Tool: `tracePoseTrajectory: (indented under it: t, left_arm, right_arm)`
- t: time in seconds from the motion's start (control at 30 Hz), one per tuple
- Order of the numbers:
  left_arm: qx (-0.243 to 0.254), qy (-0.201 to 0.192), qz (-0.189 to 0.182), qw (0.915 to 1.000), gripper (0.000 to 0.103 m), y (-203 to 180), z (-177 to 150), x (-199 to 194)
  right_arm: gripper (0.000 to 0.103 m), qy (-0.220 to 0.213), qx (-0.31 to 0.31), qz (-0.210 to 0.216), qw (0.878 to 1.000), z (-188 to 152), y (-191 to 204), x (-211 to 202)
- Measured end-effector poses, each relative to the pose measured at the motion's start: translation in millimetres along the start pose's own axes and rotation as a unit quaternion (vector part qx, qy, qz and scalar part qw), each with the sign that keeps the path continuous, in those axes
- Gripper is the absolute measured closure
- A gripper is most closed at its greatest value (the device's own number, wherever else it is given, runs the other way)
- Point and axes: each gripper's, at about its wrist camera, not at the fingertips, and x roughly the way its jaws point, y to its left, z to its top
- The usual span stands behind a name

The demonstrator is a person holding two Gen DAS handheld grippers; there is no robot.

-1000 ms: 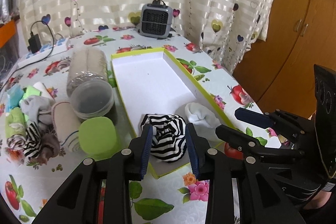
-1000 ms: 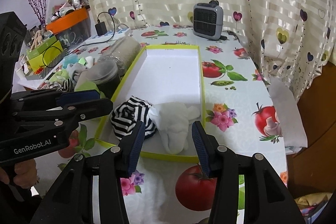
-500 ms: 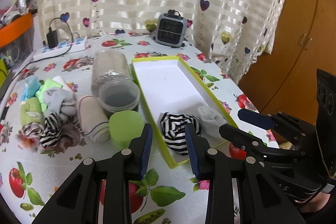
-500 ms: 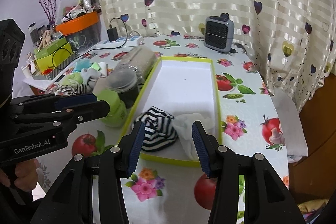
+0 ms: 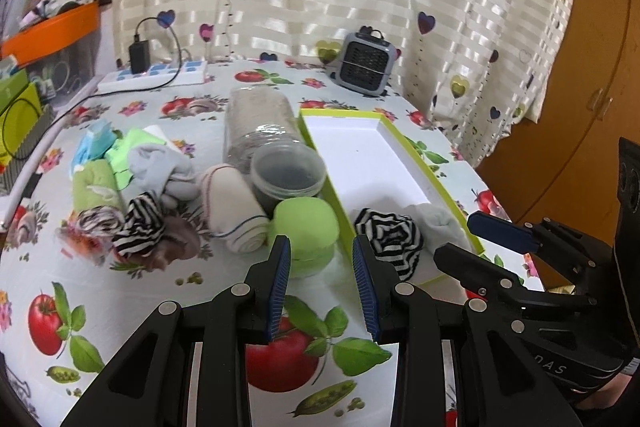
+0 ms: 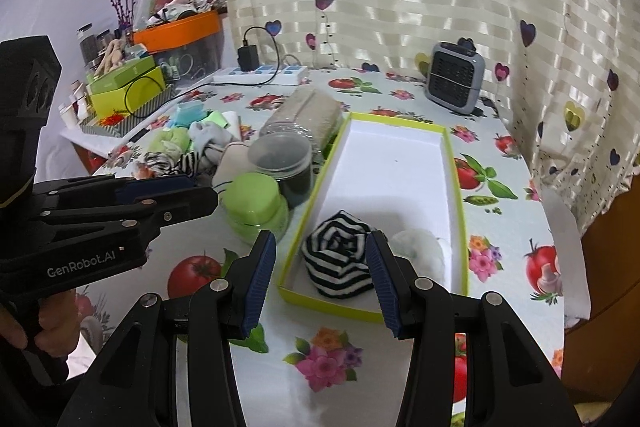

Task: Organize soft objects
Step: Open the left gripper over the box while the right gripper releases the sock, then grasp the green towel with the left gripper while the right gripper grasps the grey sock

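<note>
Two rolled socks, a striped roll (image 6: 339, 259) and a white one (image 6: 420, 253), already lay in the box (image 6: 456, 195), several rolls (image 5: 136, 195) waited outside, and both grippers (image 5: 320, 281) (image 6: 320, 277) stood open, empty.

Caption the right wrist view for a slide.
Right gripper open above the yellow-rimmed box holding a striped sock roll and a white one.

A: What's in the long white cardboard tray with the lime-green rim (image 6: 456, 195)?
B: At its near end, a rolled black-and-white striped sock (image 6: 340, 261) with a pale rolled sock (image 6: 420, 251) just right of it.
A: And left of it?
B: A lime-green lidded jar (image 6: 256, 209) on the desk (image 6: 516, 227).
</note>
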Motion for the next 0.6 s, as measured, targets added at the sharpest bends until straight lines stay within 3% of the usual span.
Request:
tracePoseTrajectory:
  t: [0.6]
  left_arm:
    - [-0.057, 0.005, 0.037, 0.9976, 0.072, 51, -10, -3]
  right_arm:
    - [0.055, 0.009, -0.032, 0.023, 0.999, 13, 30, 15]
